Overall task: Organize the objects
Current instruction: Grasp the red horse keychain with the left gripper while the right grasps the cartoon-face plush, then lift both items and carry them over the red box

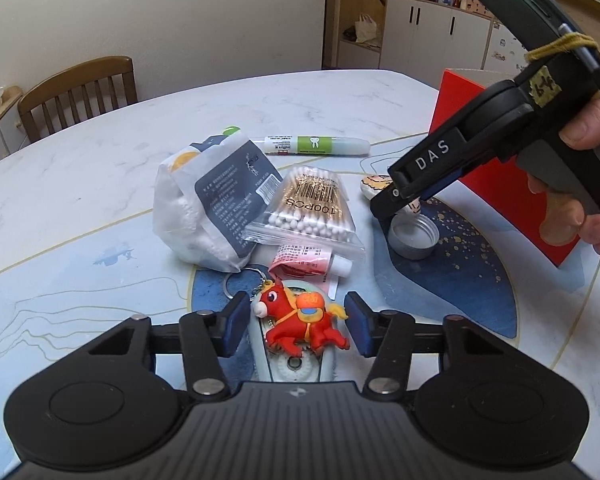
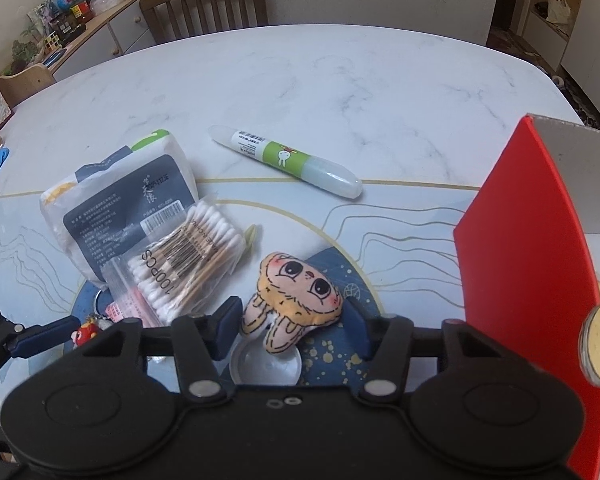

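The red horse keychain (image 1: 306, 326) lies on the tabletop (image 1: 100, 184) between the two blue pads of the left tongs (image 1: 298, 326), which stand wide apart with a gap on each side of the toy, touching nothing. The horse rests on top of a pale grey oval gadget (image 1: 292, 364), and its metal ring (image 1: 242, 280) points away toward a white packet with a dark label (image 1: 216, 204). Leaning against that packet is a clear bag of cotton swabs (image 1: 310, 208), with a small pink tube (image 1: 312, 262) just beneath it.

The plush bunny face (image 2: 294, 300) lies between the fingers of the right tongs (image 2: 294, 330), also spread wide, with neither pad clearly pressing it. Its ears overlap a round white lid (image 2: 266, 366) nearer the camera. From the left wrist view, the right tongs hang over that lid, which shows there as a shallow metal-rimmed dish (image 1: 414, 236).

Farther off, a green-and-white pen-shaped tube (image 2: 288, 162) lies alone on the marble. A red box (image 2: 532, 280) stands open at the right edge, close beside the right tongs.
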